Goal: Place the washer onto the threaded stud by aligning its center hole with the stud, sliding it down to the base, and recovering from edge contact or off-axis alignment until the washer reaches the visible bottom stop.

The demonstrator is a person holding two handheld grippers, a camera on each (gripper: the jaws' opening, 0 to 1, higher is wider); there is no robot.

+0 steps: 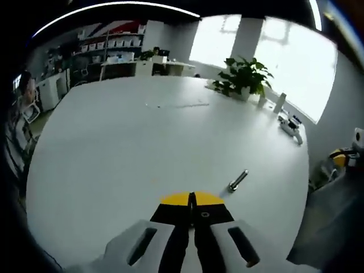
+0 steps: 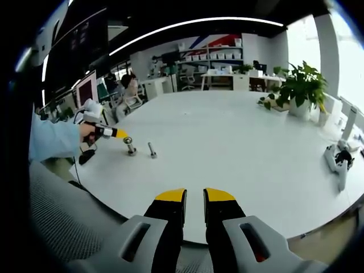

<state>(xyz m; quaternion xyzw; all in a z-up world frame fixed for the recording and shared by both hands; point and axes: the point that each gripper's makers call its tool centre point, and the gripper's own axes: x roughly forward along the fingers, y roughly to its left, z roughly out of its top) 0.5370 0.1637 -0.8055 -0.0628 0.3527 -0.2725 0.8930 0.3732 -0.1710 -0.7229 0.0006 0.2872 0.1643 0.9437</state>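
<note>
While the broad white bench (image 1: 142,142) takes up most of both views, a leafy green potted plant (image 1: 243,77) stands near its far edge by the bright windows, and a white and black device (image 2: 337,161) lies near the bench's right edge in the right gripper view.

Seen from the right gripper view, a person's hand in a pale blue sleeve (image 2: 54,139) holds the left gripper (image 2: 126,139) out over the near left corner of the bench, its yellow tip just above a small metal piece (image 2: 131,149) that stands upright on the bench. Just beside that piece stands a short upright metal threaded stud (image 2: 152,150).

From the left gripper view, the yellow-tipped black jaws of the left gripper (image 1: 191,201) are pressed together; whether the washer sits between them is too small to tell. A silver metal bolt (image 1: 238,180) lies just beyond and to the right of those jaws, not touching them.

Right gripper (image 2: 194,197) jaws stand parted with a clear gap, holding nothing, near the bench's close edge and well apart from the stud.
</note>
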